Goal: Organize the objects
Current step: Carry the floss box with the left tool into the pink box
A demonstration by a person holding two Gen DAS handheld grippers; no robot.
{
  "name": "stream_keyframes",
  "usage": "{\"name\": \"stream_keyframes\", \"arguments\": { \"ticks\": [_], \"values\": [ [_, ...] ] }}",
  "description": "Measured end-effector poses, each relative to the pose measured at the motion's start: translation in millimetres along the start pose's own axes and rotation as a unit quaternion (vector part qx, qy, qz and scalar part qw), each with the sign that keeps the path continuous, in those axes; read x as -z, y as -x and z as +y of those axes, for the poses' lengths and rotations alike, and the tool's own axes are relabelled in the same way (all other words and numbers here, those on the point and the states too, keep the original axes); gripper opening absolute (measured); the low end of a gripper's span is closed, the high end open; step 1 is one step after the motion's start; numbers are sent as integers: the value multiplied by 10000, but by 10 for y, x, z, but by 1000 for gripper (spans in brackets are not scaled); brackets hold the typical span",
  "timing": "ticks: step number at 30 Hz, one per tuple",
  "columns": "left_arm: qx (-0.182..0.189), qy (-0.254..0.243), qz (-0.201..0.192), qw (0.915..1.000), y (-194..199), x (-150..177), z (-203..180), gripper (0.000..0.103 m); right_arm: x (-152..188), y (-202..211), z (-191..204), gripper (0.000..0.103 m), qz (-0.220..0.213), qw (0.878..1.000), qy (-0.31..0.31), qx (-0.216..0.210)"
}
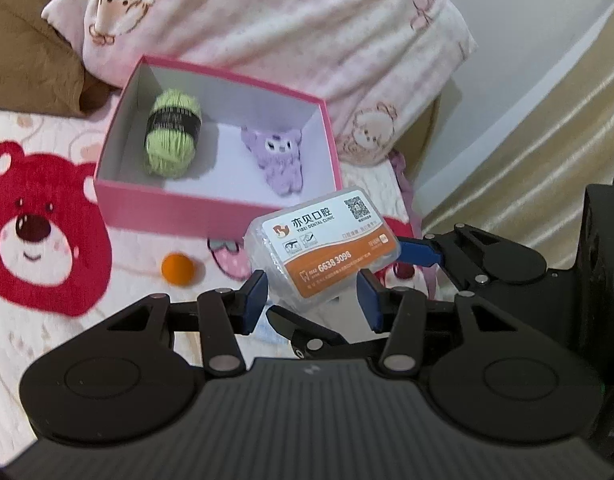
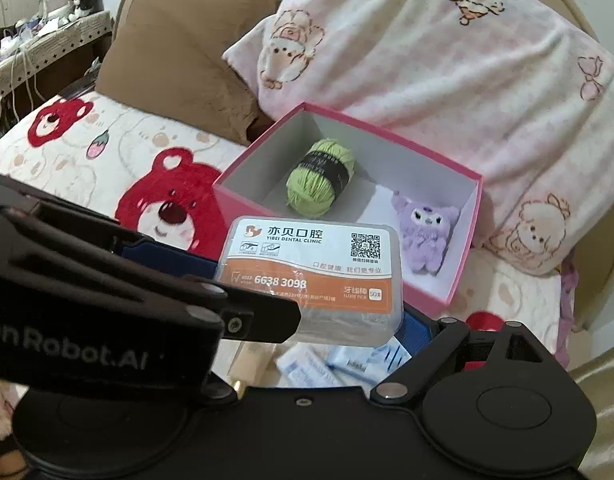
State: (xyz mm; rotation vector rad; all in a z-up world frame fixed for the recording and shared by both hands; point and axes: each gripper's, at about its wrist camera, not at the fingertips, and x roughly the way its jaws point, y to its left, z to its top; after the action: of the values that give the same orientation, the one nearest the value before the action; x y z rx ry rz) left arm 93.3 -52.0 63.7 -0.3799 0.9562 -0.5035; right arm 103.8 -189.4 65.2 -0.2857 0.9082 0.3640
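Note:
A clear plastic floss-pick box (image 1: 327,246) with a white and orange label is held above the bed, near the front wall of an open pink box (image 1: 119,196). My right gripper (image 2: 311,300) is shut on the floss-pick box (image 2: 311,268); its blue pads grip the box's two ends. My left gripper (image 1: 313,302) is open just below the floss-pick box, its blue pads apart and not touching it. The pink box (image 2: 447,296) holds a green yarn ball (image 1: 173,132) (image 2: 321,178) and a purple plush toy (image 1: 277,156) (image 2: 425,232).
An orange ball (image 1: 178,268) lies on the bear-print blanket (image 1: 39,220) in front of the pink box. A pink pillow (image 1: 307,28) and a brown pillow (image 2: 179,52) lie behind it. Small blue-white packets (image 2: 339,364) lie under my right gripper. A cluttered table (image 2: 47,36) stands far left.

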Motion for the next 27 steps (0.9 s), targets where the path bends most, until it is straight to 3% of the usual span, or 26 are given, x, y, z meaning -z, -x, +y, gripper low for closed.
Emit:
{"name": "stream_keyframes", "arguments": {
  "ticks": [3, 13, 20, 27],
  "values": [
    [37, 86, 5, 10000, -122, -220, 69, 48, -175, -105, -109, 94, -73, 10000, -45, 46],
    [-360, -39, 115, 9993, -791, -854, 310, 48, -516, -850, -561, 94, -306, 9968, -717, -181],
    [-564, -135, 434, 9974, -1403, -1191, 489, 48, -656, -1460, -948, 93, -13, 9913, -1221, -497],
    [-515, -10, 587, 9969, -1802, -1318, 648, 46, -642, -1821, -1226, 94, 130, 9864, -1418, -816]
  ]
}}
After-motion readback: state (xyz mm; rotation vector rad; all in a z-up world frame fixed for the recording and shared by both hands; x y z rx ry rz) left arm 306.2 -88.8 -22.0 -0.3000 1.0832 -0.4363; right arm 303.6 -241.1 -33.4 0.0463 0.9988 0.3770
